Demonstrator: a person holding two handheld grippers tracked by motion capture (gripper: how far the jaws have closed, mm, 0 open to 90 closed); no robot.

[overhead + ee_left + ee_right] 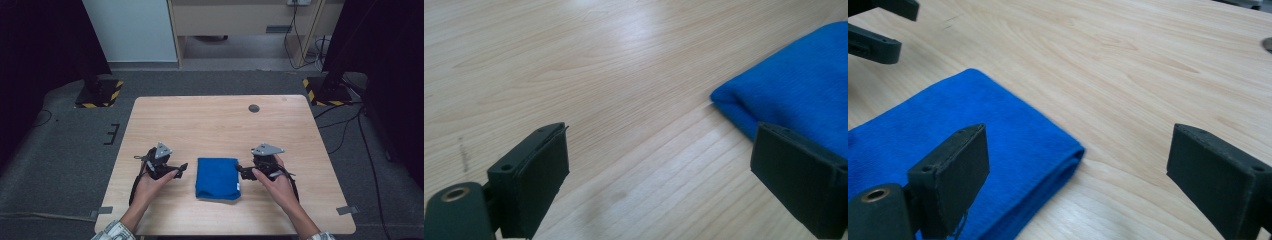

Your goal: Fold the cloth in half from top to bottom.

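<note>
The pale rectangular wooden table (210,120) has a smooth, slick-looking grain; near its front edge lies the folded blue terry cloth (217,178), a soft squarish pad with a rounded fold and a small white tag at one corner; the left gripper (183,167) stands just off its left side and the right gripper (239,170) at its right edge, both with hard flat black jaws spread wide and holding nothing; a careless nudge could probably slide the cloth across the wood or spring its folded layers apart, since nothing pins it down
</note>
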